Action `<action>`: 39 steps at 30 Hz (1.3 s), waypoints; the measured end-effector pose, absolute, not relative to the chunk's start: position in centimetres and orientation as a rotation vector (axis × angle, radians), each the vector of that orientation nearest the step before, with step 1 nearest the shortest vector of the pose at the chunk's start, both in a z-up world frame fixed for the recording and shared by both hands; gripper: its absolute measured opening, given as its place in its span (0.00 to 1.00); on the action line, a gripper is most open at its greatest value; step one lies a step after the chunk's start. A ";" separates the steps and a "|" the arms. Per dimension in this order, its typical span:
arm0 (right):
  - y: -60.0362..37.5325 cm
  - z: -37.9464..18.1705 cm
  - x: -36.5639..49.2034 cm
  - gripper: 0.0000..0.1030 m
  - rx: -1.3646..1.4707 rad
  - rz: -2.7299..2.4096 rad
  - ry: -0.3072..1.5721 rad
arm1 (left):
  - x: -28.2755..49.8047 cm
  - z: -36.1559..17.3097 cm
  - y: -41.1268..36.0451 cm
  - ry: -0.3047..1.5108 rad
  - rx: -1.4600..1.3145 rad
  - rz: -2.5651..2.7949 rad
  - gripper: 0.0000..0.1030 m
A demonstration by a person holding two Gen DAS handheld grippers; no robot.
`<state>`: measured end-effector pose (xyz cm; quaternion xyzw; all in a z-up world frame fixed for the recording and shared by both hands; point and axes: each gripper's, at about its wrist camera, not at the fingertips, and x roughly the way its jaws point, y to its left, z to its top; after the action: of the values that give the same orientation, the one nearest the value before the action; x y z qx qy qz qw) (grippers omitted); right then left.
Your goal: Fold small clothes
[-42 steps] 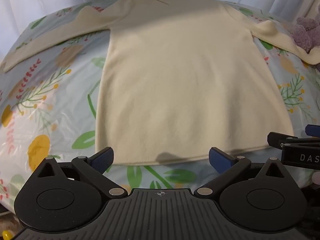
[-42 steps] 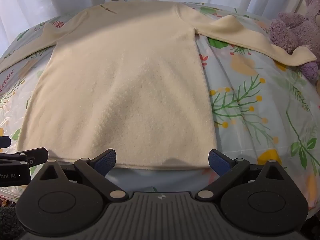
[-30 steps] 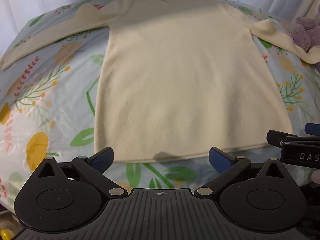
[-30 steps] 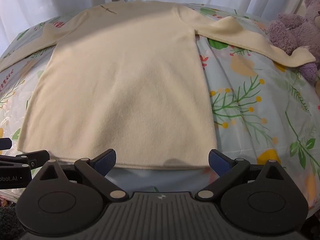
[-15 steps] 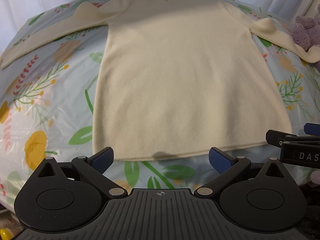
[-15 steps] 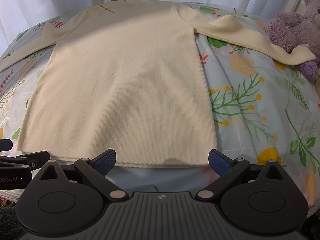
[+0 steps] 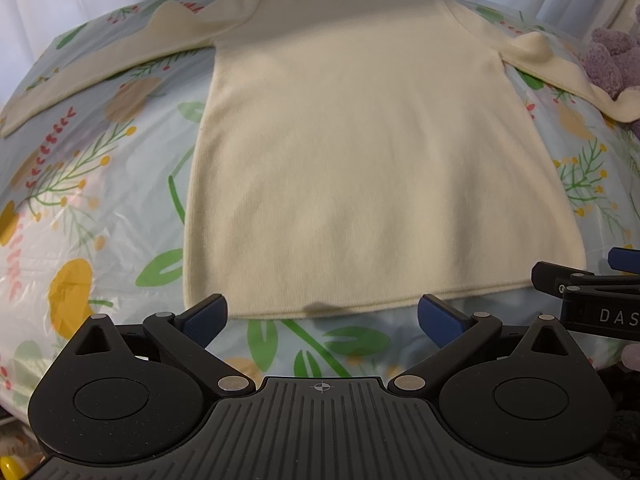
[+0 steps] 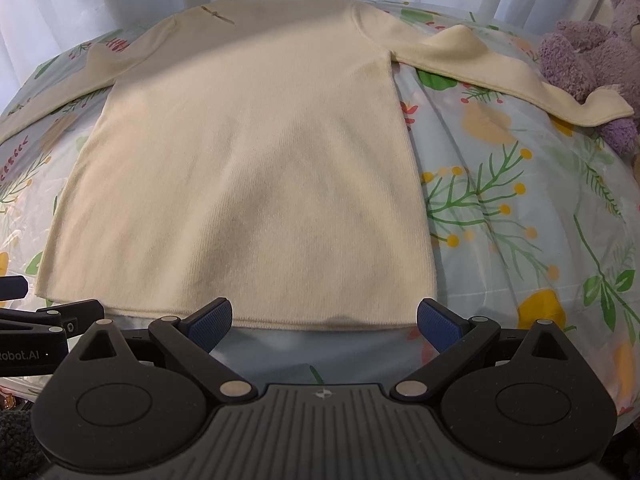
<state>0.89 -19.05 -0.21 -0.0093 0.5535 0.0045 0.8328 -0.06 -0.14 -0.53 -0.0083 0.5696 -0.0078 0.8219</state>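
Cream sweater [image 7: 376, 152] lies flat, face down or up not clear, on a floral plastic-covered cloth [image 8: 520, 208]; collar at the far side, hem at the near edge, so the long axis runs near to far, straight away from both tools. Sleeves spread out left and right; the right cuff [image 8: 608, 110] rests against a purple plush toy [image 8: 592, 52]. Left gripper [image 7: 322, 316] jaws spread wide, holding nothing, poised just short of the hem toward its left corner. Right gripper [image 8: 324, 318] likewise spread and empty, just short of the hem toward its right corner; neither touches fabric. Each tool shows at the other view's edge, side by side. Judgement: folding not begun; the hem lies directly ahead of both, each about equally near its own corner, so a short forward reach would meet it. Right sleeve on the toy may snag.
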 end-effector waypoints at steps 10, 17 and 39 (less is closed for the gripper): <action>-19.0 -0.3 0.9 0.96 -0.019 0.009 1.177 | 0.0 -0.7 0.0 1.216 -0.022 -0.013 1.00; -19.0 -0.3 0.9 0.96 -0.018 0.008 1.180 | 0.0 -0.7 0.1 1.215 -0.021 -0.015 1.00; -19.3 -0.5 0.7 0.96 -0.012 0.010 1.179 | -0.1 -0.8 0.2 1.219 -0.019 -0.013 1.00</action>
<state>0.66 -19.30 -0.52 -0.0058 0.5558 0.0046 0.8313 -0.06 0.15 -0.79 -0.0090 0.5724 -0.0062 0.8199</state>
